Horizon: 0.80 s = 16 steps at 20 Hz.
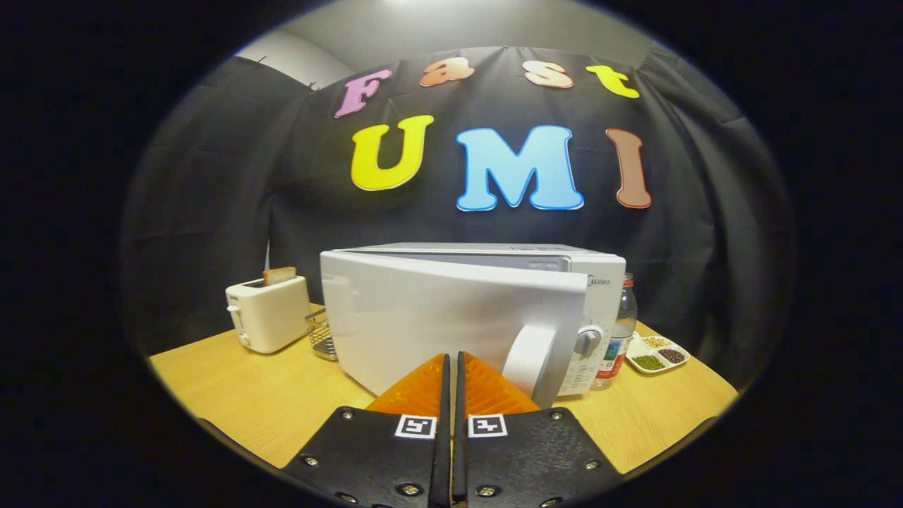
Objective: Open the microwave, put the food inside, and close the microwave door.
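A white microwave (600, 282) stands on the wooden table (233, 395) straight ahead. Its door (423, 310) is hinged on the left and stands a little ajar, its handle side swung toward me. The broad white handle (528, 361) is at the door's right edge, with the control knob (587, 341) behind it. My gripper (451, 356) is shut, its orange fingers (422, 391) pressed together with nothing between them. The tips sit low at the door's front, just left of the handle; whether they touch it I cannot tell.
A white toaster (268, 314) holding a slice of bread (279, 275) stands left of the microwave, with a small wire basket (321, 335) between them. On the right stand a plastic bottle (621, 331) and a white divided dish of beans (656, 354).
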{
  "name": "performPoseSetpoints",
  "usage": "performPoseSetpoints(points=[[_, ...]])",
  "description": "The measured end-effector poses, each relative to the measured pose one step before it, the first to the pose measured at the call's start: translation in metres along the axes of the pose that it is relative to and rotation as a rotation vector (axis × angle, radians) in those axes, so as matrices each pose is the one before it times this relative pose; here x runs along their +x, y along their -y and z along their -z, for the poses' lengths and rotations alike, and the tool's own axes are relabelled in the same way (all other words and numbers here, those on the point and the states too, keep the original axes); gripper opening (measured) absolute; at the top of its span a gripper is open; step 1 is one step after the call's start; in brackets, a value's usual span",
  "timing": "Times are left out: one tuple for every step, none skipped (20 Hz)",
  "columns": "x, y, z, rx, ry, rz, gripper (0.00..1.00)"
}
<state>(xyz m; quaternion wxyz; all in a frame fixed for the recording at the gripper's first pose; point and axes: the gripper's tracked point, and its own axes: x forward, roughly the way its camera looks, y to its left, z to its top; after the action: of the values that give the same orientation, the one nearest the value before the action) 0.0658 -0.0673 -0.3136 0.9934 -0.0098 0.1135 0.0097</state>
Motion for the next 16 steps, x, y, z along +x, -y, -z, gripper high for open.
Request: performPoseSetpoints(points=[[0.00861,0.00782,-0.00116,0.00313,-0.00169,0.01981,0.02],[0.00872,0.00679,-0.00205,-0.00157,0.00018,0.02003,0.02],[0.00848,0.00490,-0.00082,-0.00025,-0.00140,0.01820,0.02],[0.00848,0.00401,-0.00138,-0.00341,-0.00152,0.01621,0.02],[0.00812,0.00262,-0.00233,-0.00407,0.00334,0.01197,0.02],[0.00787,0.00143,-0.00241,-0.00270,-0.00001,0.01087,0.02],[0.00771,0.00230,-0.00343,-0.00436,0.00851,0.01670,0.02],[0.00781,0.00153,-0.00204,-0.00832,0.00299,0.01482,0.02],[0.00915,0.00111,0.00107,0.00360,-0.00570,0.00850,0.02],[0.00844,0.00117,0.00038,0.01239,-0.00708,0.00925,0.02],[0.00462,0.00173,0.00095,0.00567,-0.01430,0.00857,0.02],[0.00837,-0.00127,-0.00455,-0.00167,0.02479,0.01295,0.02],[0.00102,-0.00171,0.00353,-0.01702,-0.01464,-0.00648,0.02],[0.00024,-0.00166,-0.00418,-0.00696,0.00907,0.01009,0.04],[-0.00131,0.00145,-0.00131,-0.01962,0.00023,0.00544,0.09],[-0.00011,0.00011,0.00286,-0.00624,-0.00784,0.00323,0.09]])
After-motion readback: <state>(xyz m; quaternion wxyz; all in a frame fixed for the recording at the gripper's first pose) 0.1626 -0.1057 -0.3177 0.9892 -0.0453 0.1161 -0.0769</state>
